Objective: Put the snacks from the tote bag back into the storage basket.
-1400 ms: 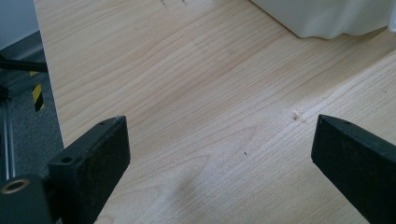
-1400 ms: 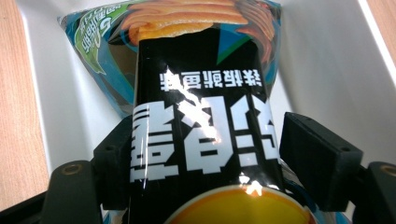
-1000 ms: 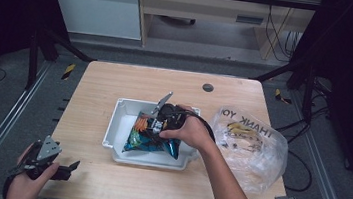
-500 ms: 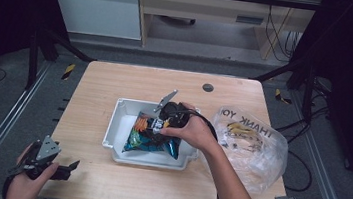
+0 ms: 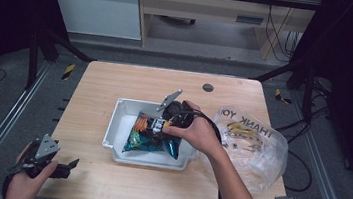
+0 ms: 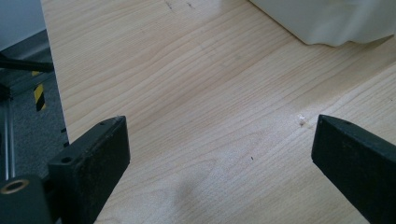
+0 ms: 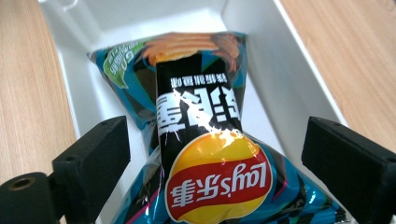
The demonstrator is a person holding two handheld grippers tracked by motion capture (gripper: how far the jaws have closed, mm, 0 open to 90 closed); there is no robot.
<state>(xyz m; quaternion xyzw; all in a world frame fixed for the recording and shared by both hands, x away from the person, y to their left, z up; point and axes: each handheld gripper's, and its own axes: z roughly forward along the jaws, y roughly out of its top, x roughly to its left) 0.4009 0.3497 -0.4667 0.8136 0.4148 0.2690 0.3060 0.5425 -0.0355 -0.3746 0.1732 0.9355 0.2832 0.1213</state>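
A glossy blue-and-black crisp packet point(image 7: 205, 154) is laid flat in the white plastic tray point(image 5: 120, 123), between the wide-open, empty jaws of the right gripper point(image 7: 215, 154), while the left gripper point(image 6: 219, 154), likewise agape, is parked aside over bare wooden table point(image 6: 187, 79).

Bright overhead light on the table point(image 5: 116, 80), dark surroundings, glare on the chip bag point(image 7: 219, 135), soft high view.
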